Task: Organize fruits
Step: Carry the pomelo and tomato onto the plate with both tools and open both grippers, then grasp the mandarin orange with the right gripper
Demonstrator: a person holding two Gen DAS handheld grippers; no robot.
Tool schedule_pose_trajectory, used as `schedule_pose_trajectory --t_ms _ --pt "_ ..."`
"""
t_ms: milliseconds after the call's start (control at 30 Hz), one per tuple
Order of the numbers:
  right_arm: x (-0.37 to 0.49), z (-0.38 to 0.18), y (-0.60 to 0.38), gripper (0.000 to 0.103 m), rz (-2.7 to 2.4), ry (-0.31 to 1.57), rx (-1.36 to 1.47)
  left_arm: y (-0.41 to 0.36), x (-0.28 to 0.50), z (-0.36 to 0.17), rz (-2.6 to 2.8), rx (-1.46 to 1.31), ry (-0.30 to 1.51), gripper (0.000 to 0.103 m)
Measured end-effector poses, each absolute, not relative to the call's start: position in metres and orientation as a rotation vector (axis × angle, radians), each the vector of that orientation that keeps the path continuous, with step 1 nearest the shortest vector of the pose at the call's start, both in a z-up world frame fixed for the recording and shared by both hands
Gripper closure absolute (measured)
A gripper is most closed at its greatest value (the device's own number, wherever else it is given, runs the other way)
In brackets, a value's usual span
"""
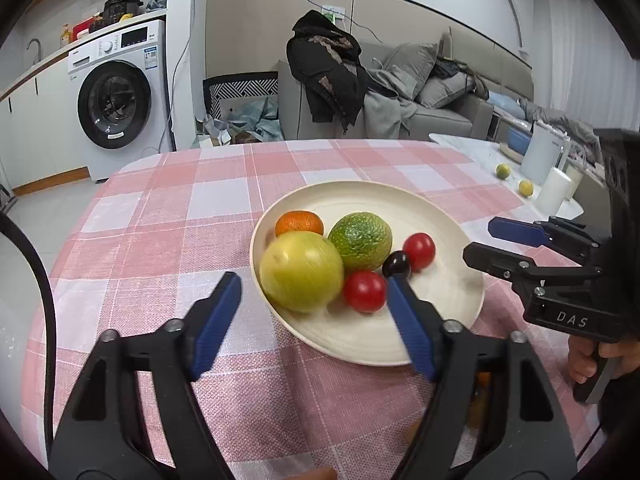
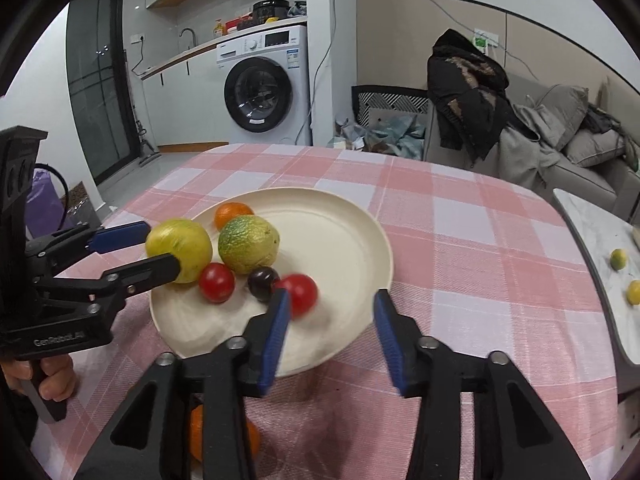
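A cream plate (image 1: pixel 432 320) (image 2: pixel 340 240) sits on the pink checked tablecloth. It holds a yellow-green fruit (image 1: pixel 301 271) (image 2: pixel 180 249), a green bumpy fruit (image 1: pixel 361 241) (image 2: pixel 249 243), a small orange (image 1: pixel 299 224) (image 2: pixel 233 213), two red tomatoes (image 1: pixel 365 291) (image 1: pixel 419 251) (image 2: pixel 217 282) (image 2: pixel 299 293) and a dark grape (image 1: pixel 396 265) (image 2: pixel 262 282). My left gripper (image 1: pixel 314 312) (image 2: pixel 154 248) is open, its jaws on either side of the yellow-green fruit. My right gripper (image 2: pixel 330 334) (image 1: pixel 478 242) is open and empty over the plate's right side.
An orange fruit (image 2: pixel 196 432) lies on the cloth under my right gripper. A white side table (image 2: pixel 600 248) to the right carries two small yellow-green fruits (image 2: pixel 618 259) (image 2: pixel 634 292) and a white kettle (image 1: pixel 542 156). A washing machine and a sofa stand behind.
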State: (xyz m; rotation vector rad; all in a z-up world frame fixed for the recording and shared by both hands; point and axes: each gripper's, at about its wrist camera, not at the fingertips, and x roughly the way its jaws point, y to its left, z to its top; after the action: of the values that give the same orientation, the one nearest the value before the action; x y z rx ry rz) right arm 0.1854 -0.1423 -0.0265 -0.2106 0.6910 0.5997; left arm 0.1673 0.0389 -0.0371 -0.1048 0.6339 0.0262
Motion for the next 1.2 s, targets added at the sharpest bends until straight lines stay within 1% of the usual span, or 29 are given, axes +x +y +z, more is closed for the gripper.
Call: schedule_pose_trajectory --t_ms 67,100,133,167,233,300,367,467,667,967,1200 --pt "0.185 -0.023 -0.148 0.040 0.591 0.683 -0.200 0.040 0.160 -0.033 0.020 -0.116 0.616 0.019" --pt "0.184 -0.022 -0.151 0.028 0.591 0.682 -0.197 0.041 0.155 -0.030 0.022 -0.114 0.610 0.018" --pt "0.183 -0.021 -0.153 0.018 0.593 0.682 -0.195 0.041 0.152 -0.029 0.023 -0.110 0.610 0.015" --pt "0.182 -0.020 -0.156 0.015 0.594 0.679 -0.195 0.040 0.149 -0.028 0.027 -0.106 0.614 0.009" --pt "0.178 -0.018 -0.160 0.013 0.596 0.673 -0.205 0.039 0.141 -0.025 0.033 -0.101 0.611 0.001" --pt "0.174 -0.016 -0.162 0.006 0.592 0.673 -0.216 0.037 0.132 -0.022 0.035 -0.096 0.611 0.001" --pt "0.170 -0.013 -0.166 0.002 0.593 0.668 -0.214 0.035 0.124 -0.019 0.032 -0.092 0.615 0.001" --pt "0.162 -0.008 -0.170 0.000 0.635 0.682 -0.201 0.030 0.111 -0.016 0.036 -0.076 0.618 0.001" --pt "0.140 -0.003 -0.173 0.000 0.695 0.692 -0.237 0.022 0.091 -0.015 0.024 -0.071 0.642 0.001" --pt "0.127 -0.019 -0.171 0.000 0.714 0.758 -0.273 0.011 0.077 -0.021 -0.012 -0.077 0.657 0.001" --pt "0.122 -0.025 -0.169 0.000 0.736 0.764 -0.288 0.000 0.081 -0.032 -0.035 -0.047 0.685 0.001"
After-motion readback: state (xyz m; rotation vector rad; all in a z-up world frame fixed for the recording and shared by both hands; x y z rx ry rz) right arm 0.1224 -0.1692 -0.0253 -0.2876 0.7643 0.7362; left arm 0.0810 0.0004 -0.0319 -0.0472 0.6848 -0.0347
